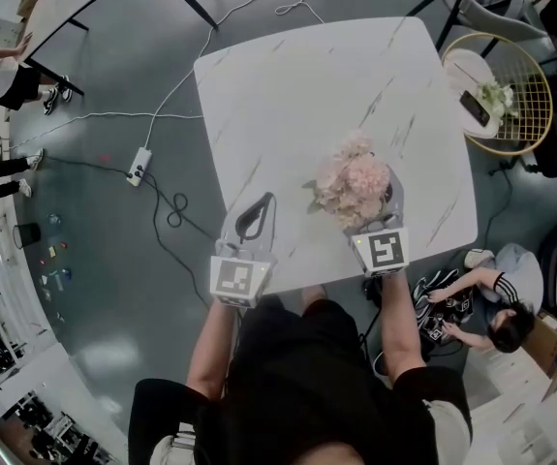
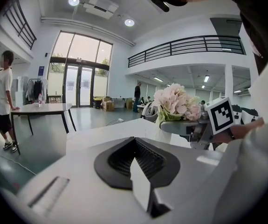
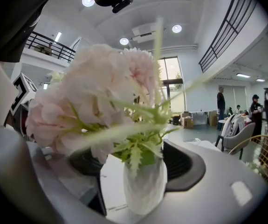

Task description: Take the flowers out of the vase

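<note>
**Q:** State of the right gripper [image 3: 134, 157]?
**A:** Spread. Its jaws stand apart, one on each side of the vase [image 3: 144, 186]. A strip of bare table [image 1: 288, 95] shows between the vase and the jaw at that view's left. On the other side the vase sits just beside the jaw, and I cannot tell whether they touch. Not logged as a pinch.

**Q:** Vase position?
**A:** Upright on the table, between the right gripper's jaws. The body is white and translucent.

**Q:** Flowers [image 1: 353, 184]?
**A:** In the vase. Pale pink heads with green leaves at the neck rise above the right gripper's jaws. In the head view the bunch covers the vase and most of those jaws.

**Q:** State of the left gripper [image 1: 256, 216]?
**A:** Pressed together. The tips meet, the dark pads [image 2: 124, 160] bow outward behind them, and nothing is held. It sits low over the table, and I cannot tell whether it touches.

**Q:** How do the two sit relative to each other?
**A:** The flowers and the right gripper lie to the left gripper's right, near it but apart. In the left gripper view, the right gripper's marker cube [image 2: 219, 115] shows just beside the flowers.
</note>
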`<state>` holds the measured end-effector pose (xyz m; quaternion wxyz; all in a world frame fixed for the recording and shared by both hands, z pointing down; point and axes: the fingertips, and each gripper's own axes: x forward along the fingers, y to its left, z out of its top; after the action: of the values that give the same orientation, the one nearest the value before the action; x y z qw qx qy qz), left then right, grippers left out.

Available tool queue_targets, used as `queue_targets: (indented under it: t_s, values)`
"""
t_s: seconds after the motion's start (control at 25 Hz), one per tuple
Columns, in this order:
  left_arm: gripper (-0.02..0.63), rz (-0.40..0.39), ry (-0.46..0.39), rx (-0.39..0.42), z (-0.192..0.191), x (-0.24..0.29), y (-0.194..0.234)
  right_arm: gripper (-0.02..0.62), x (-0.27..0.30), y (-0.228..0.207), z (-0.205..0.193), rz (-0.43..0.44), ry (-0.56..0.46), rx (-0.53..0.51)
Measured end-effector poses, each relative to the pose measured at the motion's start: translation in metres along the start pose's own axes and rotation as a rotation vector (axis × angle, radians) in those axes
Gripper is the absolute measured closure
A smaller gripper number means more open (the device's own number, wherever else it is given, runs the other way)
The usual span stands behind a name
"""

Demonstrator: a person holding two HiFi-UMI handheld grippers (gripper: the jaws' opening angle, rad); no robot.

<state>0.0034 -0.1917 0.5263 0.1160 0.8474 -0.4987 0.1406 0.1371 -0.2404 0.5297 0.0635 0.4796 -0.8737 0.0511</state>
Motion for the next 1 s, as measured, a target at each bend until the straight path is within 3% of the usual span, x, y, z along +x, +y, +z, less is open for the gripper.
queue_targets:
  t_s: [0.52, 1.0]
  values:
    - [0.598, -0.008, 0.003, -0.011, 0.0009, 0.0094, 0.0016, 0.241, 0.0055, -0.0019, -0.0006, 0.033, 0.017, 0.004]
    - [0.598, -0.012, -0.006, -0.005, 0.0007, 0.0029, 0.0041, 0.349, 0.0014, -0.0035, 0.0004, -0.002, 0.009, -0.005]
